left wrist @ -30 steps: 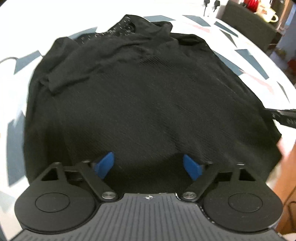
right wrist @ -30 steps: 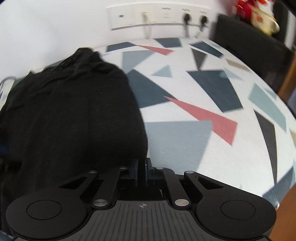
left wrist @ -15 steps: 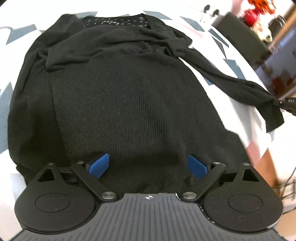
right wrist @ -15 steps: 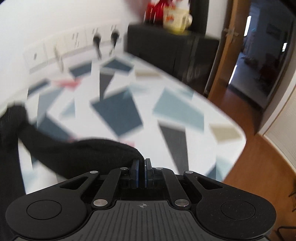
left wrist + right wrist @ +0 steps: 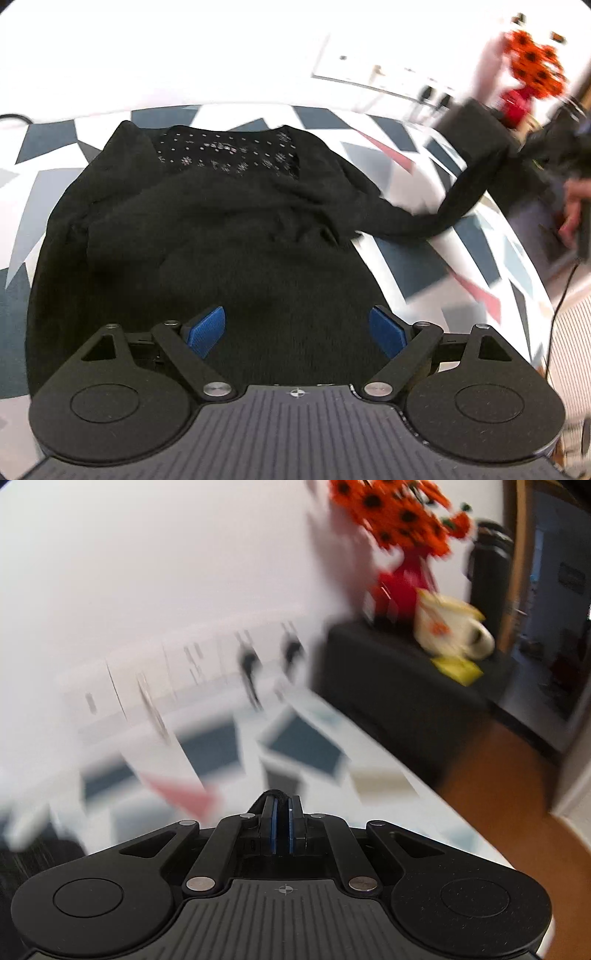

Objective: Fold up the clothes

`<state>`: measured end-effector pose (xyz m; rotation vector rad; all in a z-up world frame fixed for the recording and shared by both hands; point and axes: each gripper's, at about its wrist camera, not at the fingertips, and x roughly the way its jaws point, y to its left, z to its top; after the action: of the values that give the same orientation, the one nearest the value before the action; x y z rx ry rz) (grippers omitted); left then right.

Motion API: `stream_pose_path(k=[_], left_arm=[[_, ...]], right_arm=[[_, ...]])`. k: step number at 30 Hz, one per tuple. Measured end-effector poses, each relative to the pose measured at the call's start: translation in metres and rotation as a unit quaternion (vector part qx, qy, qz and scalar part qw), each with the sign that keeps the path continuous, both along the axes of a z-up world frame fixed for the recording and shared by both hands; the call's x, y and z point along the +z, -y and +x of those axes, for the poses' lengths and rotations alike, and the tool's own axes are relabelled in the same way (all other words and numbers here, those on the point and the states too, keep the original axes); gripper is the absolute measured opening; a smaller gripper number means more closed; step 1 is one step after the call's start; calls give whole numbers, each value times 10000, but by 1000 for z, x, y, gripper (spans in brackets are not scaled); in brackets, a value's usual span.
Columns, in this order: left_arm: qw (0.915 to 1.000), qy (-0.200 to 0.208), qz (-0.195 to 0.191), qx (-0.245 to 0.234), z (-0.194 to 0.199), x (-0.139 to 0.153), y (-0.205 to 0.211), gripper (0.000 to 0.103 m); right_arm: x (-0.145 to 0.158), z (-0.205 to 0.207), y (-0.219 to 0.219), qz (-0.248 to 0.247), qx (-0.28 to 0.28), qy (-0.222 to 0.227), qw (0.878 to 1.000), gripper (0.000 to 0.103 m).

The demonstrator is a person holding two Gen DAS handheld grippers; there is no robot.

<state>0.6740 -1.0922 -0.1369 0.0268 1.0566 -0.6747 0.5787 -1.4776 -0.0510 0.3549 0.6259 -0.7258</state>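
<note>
A black sweater (image 5: 221, 240) lies spread on the patterned table (image 5: 424, 266), its beaded neckline at the far side. My left gripper (image 5: 297, 325) hovers over the sweater's near hem; its jaws are wide and closing slightly, with no cloth pinched between the blue pads. One sleeve (image 5: 443, 210) is stretched out to the right and lifted off the table. My right gripper (image 5: 282, 805) is shut on the end of that sleeve; a bit of black cloth (image 5: 276, 795) pokes out between its pads. A hand (image 5: 574, 210) shows blurred at the right edge.
Beyond the table's far right end stands a black cabinet (image 5: 399, 686) with a red vase of orange flowers (image 5: 402, 579) and a cream mug (image 5: 450, 631). Wall sockets (image 5: 184, 672) with plugs line the back wall. Wooden floor (image 5: 498, 794) lies past the table's right edge.
My right gripper has pulled the sleeve out from the sweater's body, rightward and up off the table. My left gripper has risen and drawn back, so more of the sweater shows.
</note>
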Motion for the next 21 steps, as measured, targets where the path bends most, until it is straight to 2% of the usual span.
stream_pose_path(k=[2, 3, 5, 7, 9, 10, 13, 14, 15, 17, 21], left_arm=[[9997, -84, 165, 181, 6, -10, 20, 88], [9993, -111, 271, 242, 8, -16, 29, 88], [9977, -204, 531, 359, 11, -31, 46, 88], [9956, -350, 764, 414, 11, -44, 59, 88], [9937, -379, 979, 395, 9, -52, 68, 88], [9928, -351, 1081, 373, 7, -53, 73, 89], [9902, -345, 1311, 333, 4, -56, 83, 89], [9895, -379, 1352, 332, 4, -56, 85, 90], [9888, -412, 1393, 331, 4, -56, 87, 90], [9876, -500, 1448, 350, 6, -55, 90, 90], [9885, -542, 1349, 415, 20, -44, 105, 90]], right_arm=[[30, 13, 12, -326, 276, 654, 9969, 5], [42, 11, 13, -724, 455, 958, 9917, 5], [63, 6, 15, -1499, 799, 1519, 9737, 5], [54, -7, 19, -2074, 1048, 1627, 9589, 5], [20, -14, 30, -2132, 1322, 1202, 9605, 6], [1, -17, 36, -2098, 1452, 960, 9621, 6], [-75, -27, 63, -999, 1682, -120, 9806, 7], [-94, -34, 69, -660, 1686, -353, 9828, 8], [-110, -45, 74, -414, 1636, -527, 9842, 12], [-129, -70, 81, -49, 1443, -669, 9873, 24], [-127, -113, 100, 579, 926, -226, 9938, 31]])
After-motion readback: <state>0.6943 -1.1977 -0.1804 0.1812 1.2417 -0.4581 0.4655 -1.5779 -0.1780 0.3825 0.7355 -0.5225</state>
